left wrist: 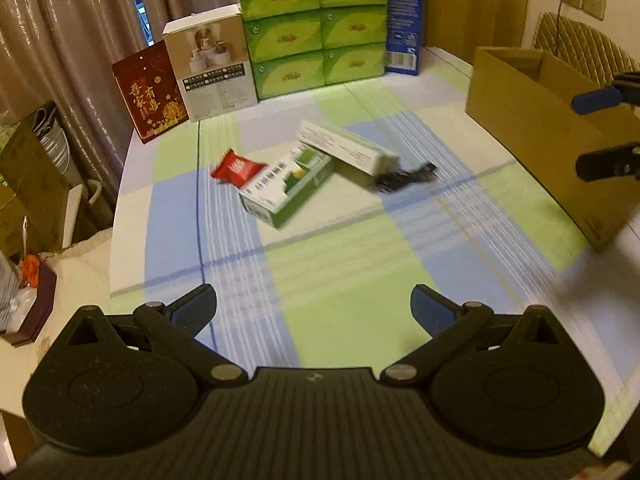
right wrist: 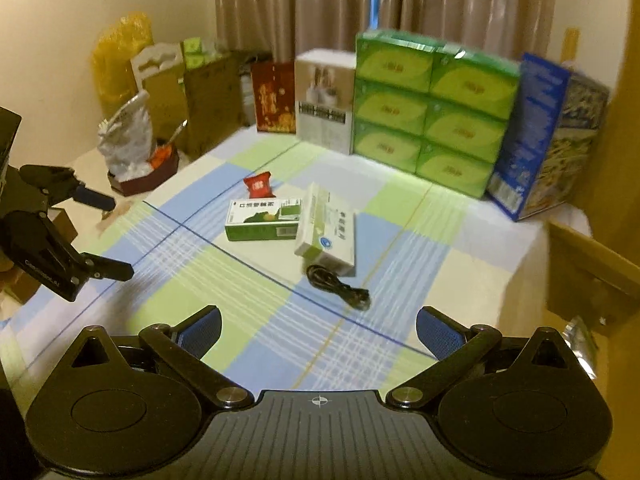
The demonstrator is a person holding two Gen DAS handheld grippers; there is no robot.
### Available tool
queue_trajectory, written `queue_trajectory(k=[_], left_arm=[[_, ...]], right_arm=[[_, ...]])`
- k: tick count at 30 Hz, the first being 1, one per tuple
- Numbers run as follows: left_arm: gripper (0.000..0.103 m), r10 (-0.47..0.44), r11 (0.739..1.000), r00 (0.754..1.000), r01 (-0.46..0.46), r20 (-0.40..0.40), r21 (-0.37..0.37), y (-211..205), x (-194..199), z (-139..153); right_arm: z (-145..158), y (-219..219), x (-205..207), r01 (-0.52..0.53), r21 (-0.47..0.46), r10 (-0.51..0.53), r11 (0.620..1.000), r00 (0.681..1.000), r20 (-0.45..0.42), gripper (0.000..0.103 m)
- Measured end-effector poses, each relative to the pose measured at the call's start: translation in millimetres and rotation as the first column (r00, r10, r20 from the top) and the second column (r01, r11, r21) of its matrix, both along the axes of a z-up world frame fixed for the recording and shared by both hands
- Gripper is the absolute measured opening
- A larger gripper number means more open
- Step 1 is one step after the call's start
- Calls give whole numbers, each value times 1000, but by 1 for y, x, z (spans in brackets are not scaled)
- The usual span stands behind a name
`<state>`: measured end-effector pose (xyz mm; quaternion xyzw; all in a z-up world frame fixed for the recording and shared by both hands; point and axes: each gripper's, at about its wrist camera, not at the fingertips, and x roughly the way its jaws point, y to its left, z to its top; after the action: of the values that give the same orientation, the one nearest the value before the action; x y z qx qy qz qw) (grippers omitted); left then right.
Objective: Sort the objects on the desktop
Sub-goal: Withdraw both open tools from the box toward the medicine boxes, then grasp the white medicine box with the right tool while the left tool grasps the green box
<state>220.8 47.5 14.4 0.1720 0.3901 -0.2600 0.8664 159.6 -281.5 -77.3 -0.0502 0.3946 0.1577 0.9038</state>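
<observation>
On the checked tablecloth [left wrist: 352, 280] lies a small cluster. It holds a red snack packet [left wrist: 238, 168] [right wrist: 259, 185], a green-and-white carton [left wrist: 286, 188] [right wrist: 262, 220], a longer white-and-green box [left wrist: 344, 148] [right wrist: 328, 232] and a coiled black cable [left wrist: 404, 178] [right wrist: 340, 288]. My left gripper [left wrist: 314, 308] [right wrist: 100, 236] hovers over the near part of the table, open and empty, short of the cluster. My right gripper [right wrist: 318, 332] [left wrist: 596, 132] is also open and empty, close to the cable and in front of the open cardboard box [left wrist: 540, 132] [right wrist: 588, 272].
Along the back edge stand a stack of green tissue packs [left wrist: 316, 28] [right wrist: 432, 112], a blue box [left wrist: 404, 16] [right wrist: 528, 136], a white product box [left wrist: 212, 64] and a dark red box [left wrist: 150, 92]. Bags and cartons [right wrist: 168, 96] crowd a side surface to the left.
</observation>
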Motion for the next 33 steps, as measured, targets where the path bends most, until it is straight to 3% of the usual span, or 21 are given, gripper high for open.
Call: queue_trajectory(k=[6, 9, 17, 20, 26, 29, 33], left_arm=[[101, -90, 996, 996, 90, -23, 24, -3, 64, -8], [100, -129, 991, 991, 130, -22, 44, -8, 91, -13], [93, -244, 965, 967, 249, -72, 81, -30, 137, -46], [92, -272, 954, 959, 279, -77, 105, -37, 147, -58], [87, -286, 953, 954, 293, -87, 79, -45, 170, -73], [77, -295, 951, 950, 302, -102, 71, -51, 179, -81], [76, -309, 946, 945, 318, -110, 70, -55, 185, -88]], right_arm=[[-15, 5, 71, -7, 3, 7, 1000, 995, -97, 101], [-28, 6, 102, -28, 45, 36, 999, 981, -192, 101], [-61, 13, 158, -15, 105, 48, 994, 948, -315, 101], [-69, 15, 174, -4, 105, 39, 994, 942, -334, 100], [-84, 15, 199, 4, 85, 26, 996, 937, -349, 99], [-92, 15, 208, 8, 77, 21, 997, 930, -368, 92], [-102, 15, 217, 18, 78, 13, 997, 923, -383, 84]])
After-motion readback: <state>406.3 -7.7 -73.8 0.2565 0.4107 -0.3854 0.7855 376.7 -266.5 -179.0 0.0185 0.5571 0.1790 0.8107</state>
